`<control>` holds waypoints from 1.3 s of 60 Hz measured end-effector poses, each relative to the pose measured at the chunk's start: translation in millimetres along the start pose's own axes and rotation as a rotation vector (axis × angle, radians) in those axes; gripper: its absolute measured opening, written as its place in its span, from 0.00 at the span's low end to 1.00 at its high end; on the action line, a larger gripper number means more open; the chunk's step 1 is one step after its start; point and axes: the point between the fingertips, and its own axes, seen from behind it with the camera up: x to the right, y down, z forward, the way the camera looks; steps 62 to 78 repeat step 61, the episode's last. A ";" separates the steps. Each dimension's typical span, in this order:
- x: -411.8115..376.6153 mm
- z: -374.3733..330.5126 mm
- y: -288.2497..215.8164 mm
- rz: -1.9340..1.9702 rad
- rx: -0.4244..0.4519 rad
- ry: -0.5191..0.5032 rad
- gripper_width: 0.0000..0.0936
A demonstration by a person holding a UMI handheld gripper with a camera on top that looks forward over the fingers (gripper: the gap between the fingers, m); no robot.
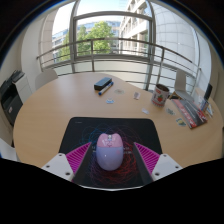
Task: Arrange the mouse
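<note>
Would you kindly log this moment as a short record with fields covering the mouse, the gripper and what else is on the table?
mouse: pale mouse, between the fingers
support: dark mouse pad on the round wooden table
gripper: gripper open, gaps visible at both sides of the mouse
beyond the pad: black case, mug
far side: railing with trees outside

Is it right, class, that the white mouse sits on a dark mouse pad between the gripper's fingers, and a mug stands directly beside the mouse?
Not quite. The gripper view shows the mug far across the table, not beside the mouse. The rest holds: the mouse sits on the mouse pad between the fingers.
</note>
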 end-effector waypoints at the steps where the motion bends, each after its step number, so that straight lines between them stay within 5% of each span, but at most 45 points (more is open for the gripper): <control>1: 0.2 -3.3 -1.2 -0.001 0.003 0.003 0.90; 37: -12.6 -235.3 20.9 -0.048 0.138 0.038 0.90; 78: -11.7 -262.5 40.6 -0.061 0.140 0.037 0.90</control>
